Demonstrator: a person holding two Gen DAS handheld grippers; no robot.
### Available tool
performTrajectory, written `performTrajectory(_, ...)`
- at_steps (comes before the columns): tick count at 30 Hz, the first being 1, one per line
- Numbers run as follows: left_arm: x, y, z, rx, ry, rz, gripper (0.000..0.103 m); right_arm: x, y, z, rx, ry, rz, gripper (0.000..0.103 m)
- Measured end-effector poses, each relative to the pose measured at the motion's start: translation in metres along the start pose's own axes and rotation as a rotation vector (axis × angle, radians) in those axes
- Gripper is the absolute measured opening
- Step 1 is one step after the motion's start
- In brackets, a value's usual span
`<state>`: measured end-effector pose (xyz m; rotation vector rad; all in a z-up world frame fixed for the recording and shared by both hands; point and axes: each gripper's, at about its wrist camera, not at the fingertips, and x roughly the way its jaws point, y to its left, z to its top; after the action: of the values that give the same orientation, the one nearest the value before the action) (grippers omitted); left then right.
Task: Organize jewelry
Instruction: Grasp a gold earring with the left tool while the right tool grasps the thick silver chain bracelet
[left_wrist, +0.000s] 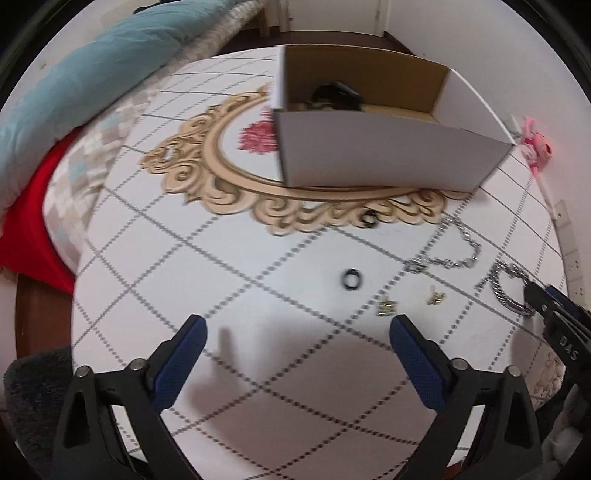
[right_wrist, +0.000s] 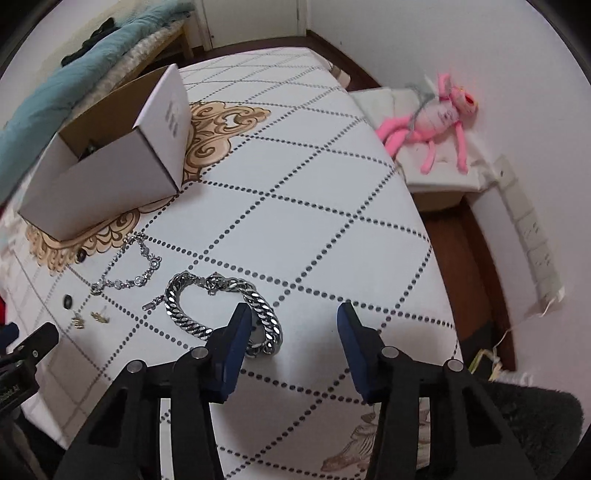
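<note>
An open white cardboard box (left_wrist: 388, 155) stands on the patterned table (left_wrist: 221, 258) and holds a dark item (left_wrist: 334, 94). In front of it lie a black ring (left_wrist: 352, 278), another dark ring (left_wrist: 368, 218), two small gold earrings (left_wrist: 387, 308), a thin silver chain bracelet (left_wrist: 447, 254) and a thick silver curb-chain bracelet (right_wrist: 225, 314). My left gripper (left_wrist: 297, 334) is open and empty above the table, near the black ring. My right gripper (right_wrist: 295, 317) is open, its left finger (right_wrist: 236, 332) just over the thick bracelet. The box (right_wrist: 107, 184) and thin bracelet (right_wrist: 129, 273) show at left in the right wrist view.
A pink plush toy (right_wrist: 439, 118) lies on a white ledge by the wall at right. A bed with a teal blanket (left_wrist: 74, 96) and red cloth (left_wrist: 26, 229) lies left of the table. A dark fluffy rug (right_wrist: 535, 417) is below the table's near edge.
</note>
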<state>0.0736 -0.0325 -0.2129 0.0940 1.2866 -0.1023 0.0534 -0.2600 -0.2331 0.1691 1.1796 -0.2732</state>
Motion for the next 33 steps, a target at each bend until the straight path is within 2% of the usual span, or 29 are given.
performTrajectory(1, 0.001, -0.005, -0.001, 0.010, 0.003, -0.013, 0.096, 0.000, 0.003, -0.001, -0.009, -0.007, 0.001, 0.027)
performTrajectory(3, 0.002, -0.012, -0.002, 0.026, 0.003, -0.029, 0.096, -0.001, 0.004, 0.000, -0.013, -0.007, 0.011, 0.009)
performTrajectory(7, 0.006, -0.026, -0.004, 0.048, 0.000, -0.038, 0.095, -0.003, 0.002, -0.004, 0.007, -0.007, 0.047, 0.008)
performTrajectory(9, 0.008, -0.029, -0.003, 0.053, 0.005, -0.042, 0.079, -0.004, -0.001, -0.003, 0.015, -0.008, 0.056, 0.008)
performTrajectory(13, 0.010, -0.036, 0.000, 0.069, -0.004, -0.046, 0.069, -0.005, -0.001, -0.003, 0.015, -0.007, 0.056, 0.008)
performTrajectory(16, 0.007, -0.040, 0.003, 0.088, -0.020, -0.053, 0.048, -0.006, 0.000, -0.004, 0.014, -0.006, 0.056, 0.008)
performTrajectory(17, 0.006, -0.041, 0.003, 0.094, -0.023, -0.055, 0.038, -0.005, -0.001, -0.004, 0.015, -0.006, 0.057, 0.008)
performTrajectory(21, 0.006, -0.042, 0.006, 0.113, -0.025, -0.060, 0.015, -0.005, 0.001, -0.004, 0.015, -0.004, 0.053, 0.008)
performTrajectory(23, 0.006, -0.043, 0.006, 0.119, -0.025, -0.064, 0.010, -0.005, 0.001, -0.003, 0.016, -0.004, 0.054, 0.008)
performTrajectory(29, 0.004, -0.039, 0.003, 0.125, -0.018, -0.073, 0.010, -0.006, -0.003, -0.003, 0.028, -0.002, 0.084, 0.008)
performTrajectory(33, -0.009, -0.031, 0.003, 0.121, -0.025, -0.083, 0.010, -0.020, -0.001, -0.002, 0.028, -0.024, 0.138, 0.008)
